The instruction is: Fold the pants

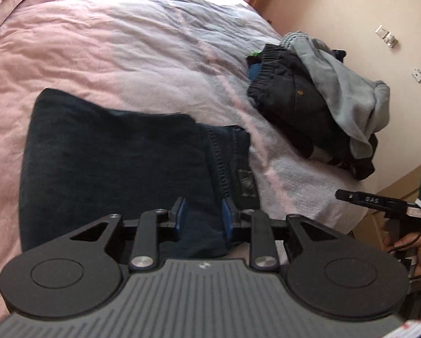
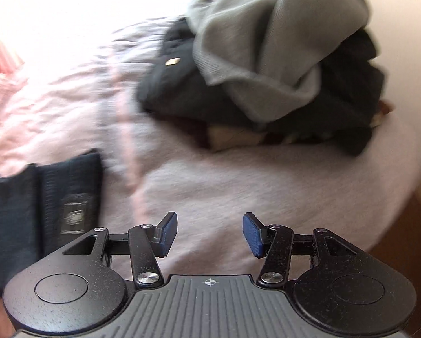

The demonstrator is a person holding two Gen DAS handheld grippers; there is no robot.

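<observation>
We judge the fold nearly done: the dark pants (image 1: 111, 155) lie as a compact folded block on the bed (image 1: 111, 56), well short of the clothes pile (image 1: 323, 107). Our left gripper (image 1: 204, 218) sits over the pants' near edge, jaws parted, seemingly pinching nothing. Our right gripper (image 2: 210, 232) hangs spread wide beside the pants.

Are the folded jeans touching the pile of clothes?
Apart. In the left wrist view a strip of bare bedspread lies between the jeans and the pile; the right wrist view shows the same gap.
</observation>
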